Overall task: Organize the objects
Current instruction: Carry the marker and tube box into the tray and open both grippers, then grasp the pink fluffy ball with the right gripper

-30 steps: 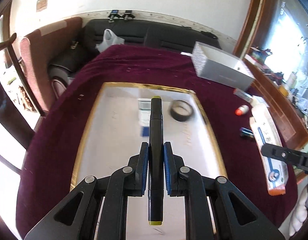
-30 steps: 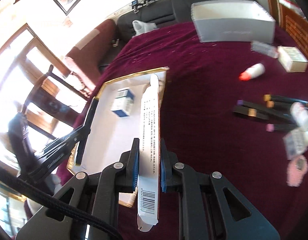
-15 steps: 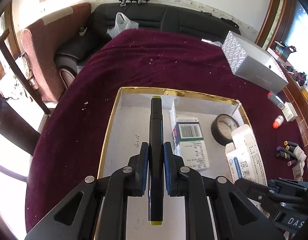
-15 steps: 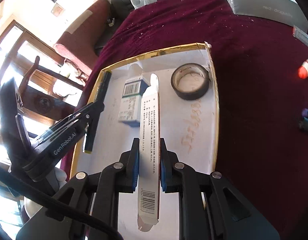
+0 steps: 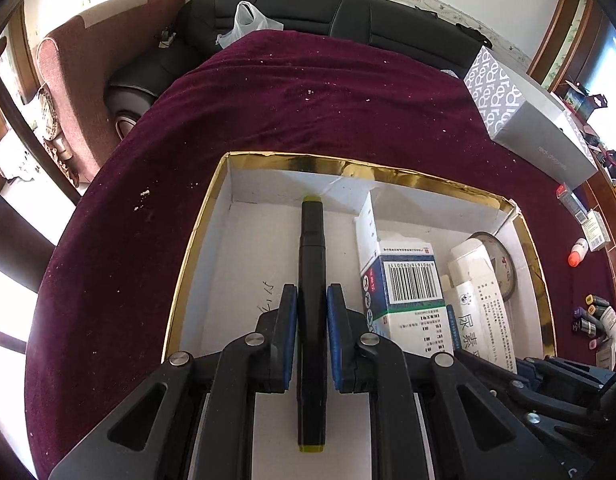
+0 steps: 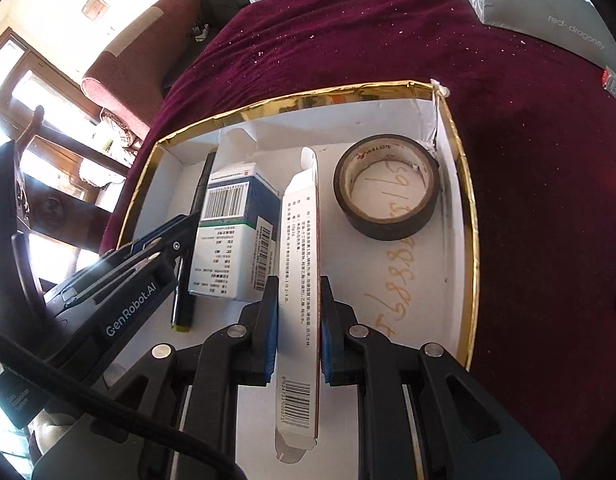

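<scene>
Left wrist view: the left gripper (image 5: 312,336) has its jaws clamped on a black marker (image 5: 311,280) with yellow-green ends, lying along the fingers and pointing to 12 o'clock above the white floor of the gold-rimmed box (image 5: 196,248). At 2 o'clock of the marker lies a blue-and-white carton (image 5: 408,300), then a long white carton (image 5: 480,304) and a tape roll (image 5: 502,256). A grey box (image 5: 536,128) rests on the maroon cloth (image 5: 268,100) at 2 o'clock.

Right wrist view: the right gripper (image 6: 298,320) has its jaws pressed against the long white carton (image 6: 302,264), on edge over the box floor. The tape roll (image 6: 388,188) lies at 1 o'clock, the blue-and-white carton (image 6: 236,232) at 10 o'clock, with the left gripper (image 6: 176,248) and marker (image 6: 188,280) beyond it.
</scene>
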Demonstrator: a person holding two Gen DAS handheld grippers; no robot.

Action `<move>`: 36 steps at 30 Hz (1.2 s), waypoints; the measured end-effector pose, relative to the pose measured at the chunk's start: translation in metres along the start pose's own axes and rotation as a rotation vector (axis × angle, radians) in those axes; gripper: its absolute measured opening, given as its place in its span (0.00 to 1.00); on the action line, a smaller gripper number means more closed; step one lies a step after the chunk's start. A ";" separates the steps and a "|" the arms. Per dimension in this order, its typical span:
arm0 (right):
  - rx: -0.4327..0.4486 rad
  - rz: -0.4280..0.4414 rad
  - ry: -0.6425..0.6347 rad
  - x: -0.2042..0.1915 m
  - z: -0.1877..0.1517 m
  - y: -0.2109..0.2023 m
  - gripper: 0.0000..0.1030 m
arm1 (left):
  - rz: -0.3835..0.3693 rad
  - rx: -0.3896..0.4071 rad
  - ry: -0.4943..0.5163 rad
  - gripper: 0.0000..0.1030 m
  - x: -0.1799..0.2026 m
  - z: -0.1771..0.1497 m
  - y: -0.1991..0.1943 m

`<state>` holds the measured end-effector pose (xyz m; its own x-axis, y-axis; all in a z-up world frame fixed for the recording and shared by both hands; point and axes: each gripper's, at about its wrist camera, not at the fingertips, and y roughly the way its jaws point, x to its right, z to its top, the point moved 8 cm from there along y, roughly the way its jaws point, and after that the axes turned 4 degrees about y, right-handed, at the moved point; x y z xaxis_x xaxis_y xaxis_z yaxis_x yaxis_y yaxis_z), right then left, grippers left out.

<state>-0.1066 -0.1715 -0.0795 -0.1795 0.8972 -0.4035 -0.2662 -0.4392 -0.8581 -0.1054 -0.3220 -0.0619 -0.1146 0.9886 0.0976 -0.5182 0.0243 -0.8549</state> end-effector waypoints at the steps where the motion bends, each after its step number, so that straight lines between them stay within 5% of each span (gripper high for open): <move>1: 0.000 -0.002 -0.001 0.000 0.000 0.001 0.14 | 0.001 0.001 0.002 0.11 0.000 0.001 0.001; 12: 0.014 -0.029 -0.025 -0.002 0.003 0.003 0.14 | 0.020 0.008 0.004 0.13 -0.001 0.005 0.003; 16: 0.019 -0.035 -0.023 -0.001 0.003 0.001 0.16 | 0.005 0.008 -0.014 0.21 -0.003 0.005 0.000; 19: 0.043 -0.051 -0.020 0.001 0.005 -0.003 0.33 | -0.010 0.008 -0.031 0.26 -0.002 0.006 -0.004; 25: 0.122 -0.071 -0.055 -0.004 0.008 -0.030 0.48 | -0.007 0.056 -0.029 0.41 0.000 0.011 -0.034; 36: 0.259 -0.049 -0.013 0.033 -0.021 -0.116 0.62 | -0.050 0.090 0.026 0.47 0.040 -0.014 -0.095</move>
<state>-0.0617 -0.0902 0.0005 -0.1724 0.9179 -0.3575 -0.5083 -0.3938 -0.7659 -0.0491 -0.2828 0.0164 -0.0651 0.9901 0.1247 -0.5970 0.0615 -0.7999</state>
